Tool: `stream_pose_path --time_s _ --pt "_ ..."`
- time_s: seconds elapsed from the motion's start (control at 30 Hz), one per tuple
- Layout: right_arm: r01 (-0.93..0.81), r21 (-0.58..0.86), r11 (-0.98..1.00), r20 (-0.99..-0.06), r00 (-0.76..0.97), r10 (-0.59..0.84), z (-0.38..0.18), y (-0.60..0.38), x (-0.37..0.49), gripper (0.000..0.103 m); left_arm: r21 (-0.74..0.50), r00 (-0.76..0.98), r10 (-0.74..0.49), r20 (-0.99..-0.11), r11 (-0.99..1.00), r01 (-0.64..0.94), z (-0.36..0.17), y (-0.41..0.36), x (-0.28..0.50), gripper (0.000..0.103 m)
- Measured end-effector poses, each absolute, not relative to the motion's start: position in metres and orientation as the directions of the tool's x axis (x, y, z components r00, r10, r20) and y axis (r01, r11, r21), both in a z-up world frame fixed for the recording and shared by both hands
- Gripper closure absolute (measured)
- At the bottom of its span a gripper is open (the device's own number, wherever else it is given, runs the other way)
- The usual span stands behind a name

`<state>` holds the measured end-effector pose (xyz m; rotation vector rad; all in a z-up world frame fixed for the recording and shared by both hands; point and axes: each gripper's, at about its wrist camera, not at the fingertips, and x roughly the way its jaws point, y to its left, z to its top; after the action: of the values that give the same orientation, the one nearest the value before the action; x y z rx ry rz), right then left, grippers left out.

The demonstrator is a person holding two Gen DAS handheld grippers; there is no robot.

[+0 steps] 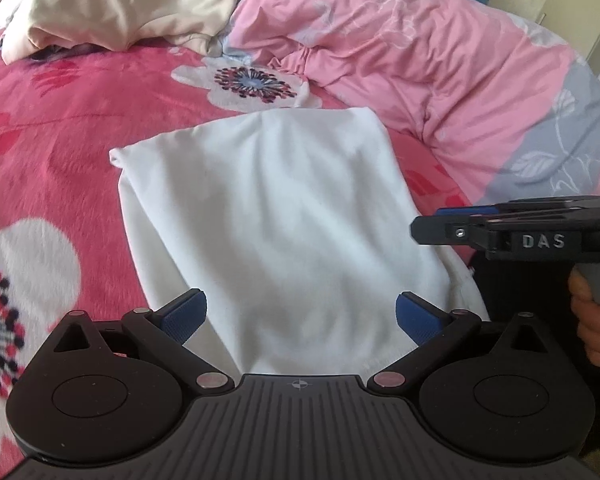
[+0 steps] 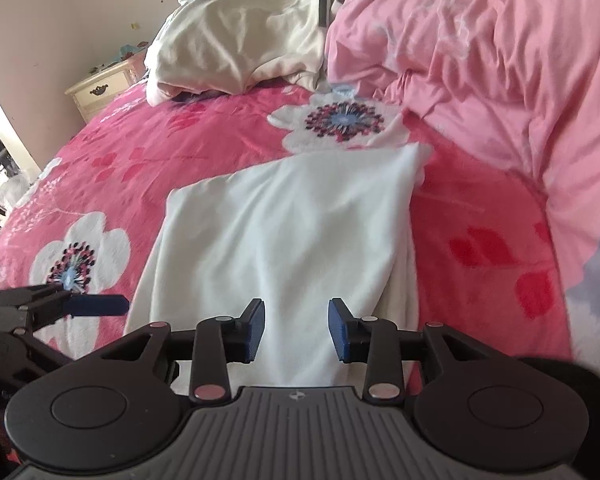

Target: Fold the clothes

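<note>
White cloth filled the middle of both views: a white garment (image 1: 276, 216) lay flat on the bed's pink flowered blanket (image 1: 60, 120). It made a long, tidy shape with straight side edges, and a second layer showed along its right edge in the lower right of the left wrist view. So it looked folded over at least once. Whether more folds were to come, or it was done, the pictures could not tell.

At the bottom of the left wrist view, the left claw (image 1: 301, 316) was wide open, with its blue pads (image 1: 186, 316) far apart and nothing between them. It hung over the near end of the garment, likely so the person could reach that end.

At the bottom of the right wrist view, the right claw (image 2: 297, 330) was open too, but less wide. It held nothing. It also pointed along the garment from the near end. In the left wrist view it showed at the right edge, with the person's hand (image 1: 598, 320) on its grip.

A cream pile of clothes (image 2: 236, 40) sat at the top of the frame, well apart from the white garment, maybe waiting for its turn. A rumpled pink quilt (image 1: 420, 52) lay bunched at the upper right, leaving room on the blanket. A small white nightstand (image 2: 100, 88) stood by the bed at the upper left of the right wrist view.
</note>
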<state>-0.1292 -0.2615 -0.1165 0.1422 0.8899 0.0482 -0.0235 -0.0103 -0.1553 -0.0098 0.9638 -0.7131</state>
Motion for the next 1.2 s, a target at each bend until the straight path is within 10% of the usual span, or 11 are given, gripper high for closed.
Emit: stream_pose_path --time_s 0.33,0.7,1.2 --pt "0.023 0.118 0.993 -0.765 0.639 0.077 -0.116 -0.266 -0.096 0.072 -0.269 0.401 -0.540 -0.739 0.784 0.560 -0.165 -0.037 -0.010 0.008" --pt "0.047 0.180 0.982 -0.839 0.528 0.129 -0.151 -0.263 -0.101 0.081 -0.247 0.374 -0.518 -0.769 0.780 0.575 -0.178 -0.046 -0.035 0.042" --pt "0.029 0.173 0.985 -0.836 0.534 0.130 -0.149 -0.255 -0.106 0.084 -0.224 0.346 -0.513 -0.786 0.757 0.614 -0.181 -0.054 -0.049 0.044"
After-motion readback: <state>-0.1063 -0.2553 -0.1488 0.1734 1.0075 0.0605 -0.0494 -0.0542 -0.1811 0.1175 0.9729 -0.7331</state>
